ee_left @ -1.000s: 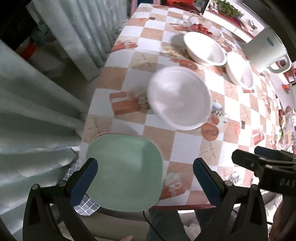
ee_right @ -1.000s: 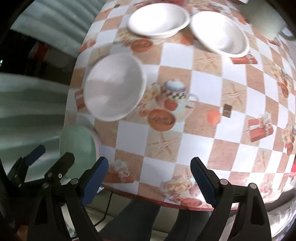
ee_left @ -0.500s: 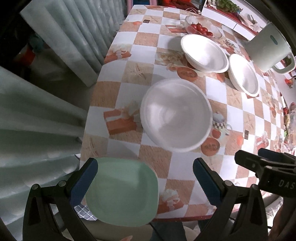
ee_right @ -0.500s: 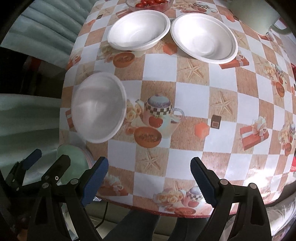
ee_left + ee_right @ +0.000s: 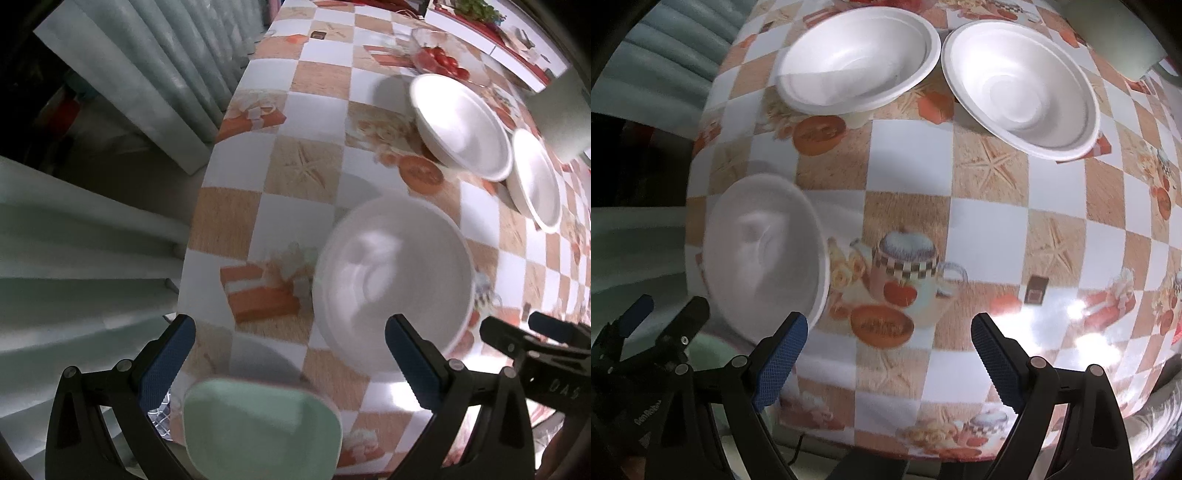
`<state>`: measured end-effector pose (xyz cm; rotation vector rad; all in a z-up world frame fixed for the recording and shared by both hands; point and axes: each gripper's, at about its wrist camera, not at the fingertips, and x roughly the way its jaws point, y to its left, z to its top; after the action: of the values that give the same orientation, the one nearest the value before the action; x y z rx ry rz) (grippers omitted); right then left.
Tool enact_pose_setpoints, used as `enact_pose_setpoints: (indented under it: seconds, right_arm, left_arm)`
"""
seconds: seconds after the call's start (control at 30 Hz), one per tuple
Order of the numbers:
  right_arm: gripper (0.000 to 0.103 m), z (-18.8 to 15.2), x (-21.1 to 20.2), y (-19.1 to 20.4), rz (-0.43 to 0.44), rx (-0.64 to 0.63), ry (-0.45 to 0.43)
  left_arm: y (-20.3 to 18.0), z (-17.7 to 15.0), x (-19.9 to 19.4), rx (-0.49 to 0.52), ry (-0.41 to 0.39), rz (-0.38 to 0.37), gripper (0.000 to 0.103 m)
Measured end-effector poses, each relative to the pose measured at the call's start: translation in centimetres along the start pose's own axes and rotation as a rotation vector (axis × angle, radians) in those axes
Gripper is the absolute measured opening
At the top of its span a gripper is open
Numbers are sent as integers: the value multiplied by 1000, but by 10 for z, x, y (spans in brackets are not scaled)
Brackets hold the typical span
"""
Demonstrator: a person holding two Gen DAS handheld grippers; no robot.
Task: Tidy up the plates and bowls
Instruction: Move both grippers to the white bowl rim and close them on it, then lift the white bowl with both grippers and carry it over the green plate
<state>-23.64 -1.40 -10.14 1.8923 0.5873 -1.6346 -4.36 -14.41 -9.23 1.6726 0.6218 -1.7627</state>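
Note:
Three white foam bowls stand on the checked tablecloth point(image 5: 317, 122). The nearest bowl point(image 5: 393, 284) point(image 5: 764, 254) lies just beyond my open, empty left gripper point(image 5: 290, 349). Two more bowls point(image 5: 858, 61) point(image 5: 1019, 88) sit side by side farther back; they also show in the left wrist view point(image 5: 461, 123) point(image 5: 535, 181). A mint green square plate point(image 5: 262, 430) rests at the table's near edge under my left gripper. My right gripper point(image 5: 888, 347) is open and empty over the table's front edge, right of the nearest bowl.
A glass dish of red tomatoes point(image 5: 437, 59) and a large white jug point(image 5: 561, 114) stand at the far end. Pale curtains point(image 5: 122, 96) hang off the table's left side. The table's left edge point(image 5: 192, 236) runs close by.
Both grippers have moved forward over the table. The bowls loom larger and the green plate has slid toward the bottom of the left wrist view. Both grippers stay open.

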Motion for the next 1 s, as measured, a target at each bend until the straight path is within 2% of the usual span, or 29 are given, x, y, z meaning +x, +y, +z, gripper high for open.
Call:
enact_pose_setpoints:
  seconds: [0.17, 0.33, 0.37, 0.43, 0.47, 0.5, 0.57, 0.6, 0.63, 0.73, 0.83, 1.0]
  right_arm:
    - [91, 14, 18, 9, -20, -21, 14]
    - [91, 22, 34, 15, -62, -49, 20]
    - [91, 23, 37, 15, -62, -54, 21]
    - [91, 24, 41, 17, -59, -69, 18]
    - [91, 25, 43, 17, -56, -76, 16]
    - [87, 25, 44, 19, -45, -81, 11]
    - [63, 28, 49, 22, 45, -80, 16]
    - [48, 27, 50, 24, 89, -82, 23]
    - [36, 27, 50, 26, 99, -92, 24]
    - [17, 26, 51, 33, 121, -115, 24]
    - [17, 26, 53, 31, 137, -93, 30]
    - [17, 22, 55, 10, 135, -72, 40]
  left_arm:
    - [0, 18, 21, 1, 27, 6, 103]
    - [-6, 26, 40, 48, 49, 16, 98]
    - [-6, 25, 43, 55, 55, 13, 93]
    - [-11, 24, 52, 81, 76, -1, 76]
    - [-13, 23, 56, 91, 90, -5, 58]
    - [-16, 22, 61, 99, 108, -24, 44]
    - [-19, 19, 61, 102, 103, -57, 35]
    - [-22, 17, 61, 118, 99, -61, 29]
    - [-24, 16, 61, 127, 93, -58, 29]
    - [-26, 14, 60, 140, 83, -54, 29]
    - [-23, 13, 63, 118, 96, -72, 28]
    - [-39, 4, 62, 159, 93, -73, 28]
